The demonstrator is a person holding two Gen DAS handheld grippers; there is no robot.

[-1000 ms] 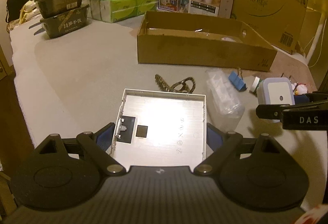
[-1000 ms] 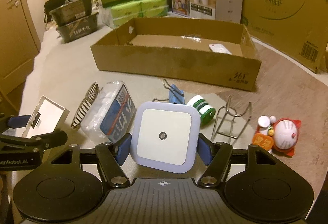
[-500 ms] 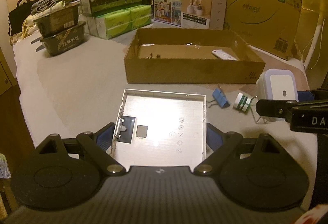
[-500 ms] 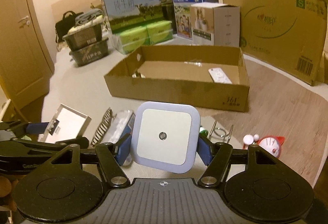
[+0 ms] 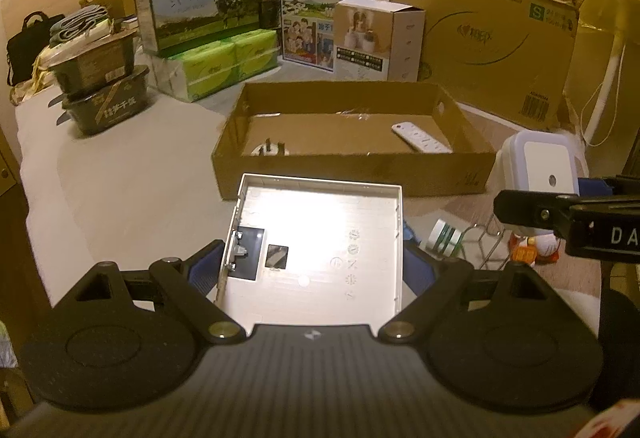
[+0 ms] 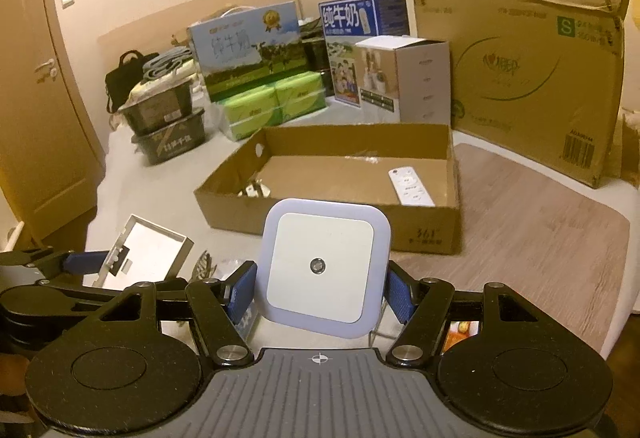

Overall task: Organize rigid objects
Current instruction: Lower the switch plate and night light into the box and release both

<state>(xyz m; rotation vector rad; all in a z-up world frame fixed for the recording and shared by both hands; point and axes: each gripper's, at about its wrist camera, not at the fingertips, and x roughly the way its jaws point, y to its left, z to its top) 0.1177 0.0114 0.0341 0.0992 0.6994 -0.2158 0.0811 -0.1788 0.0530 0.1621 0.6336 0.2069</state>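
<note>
Dim, warm-lit room; pale tabletop (image 5: 120, 189) crowded along the far wall with cartons.

Nearest, left tongs (image 5: 314, 270) — blue pads pressed on both side edges of a flat white panel (image 5: 320, 238), tray-like, raised rim, dark cut-outs near its left edge. It is clear of the tabletop, its far edge in line with the near wall of the cardboard box (image 5: 352, 173). Right tongs (image 6: 320, 292) clamped on a square white night light (image 6: 324, 270), face toward the camera, a small sensor dot at centre. In the left view this light hangs to the right of the panel, at the box's near right corner.

Under and between the two loads, loose items on the tabletop: green-striped tape roll (image 5: 444, 236), wire clip (image 5: 486, 238), a red-and-white cat figure (image 5: 536, 248), partly hidden.

Further out, the open box — shallow, low-walled. Inside: a white remote (image 6: 410, 185) at the right, a white plug-like piece (image 5: 270, 149) at the near left. Much of the floor is bare.

Beyond: milk cartons (image 6: 248, 49), green tissue packs, large shipping carton (image 6: 520, 69).

Step, as judged: both items lifted, carry toward the box in hand. Next move calls for clearing the near wall, lowering each piece onto bare floor away from remote and plug, then parting the pads. The wide panel probably needs to go in flat.
</note>
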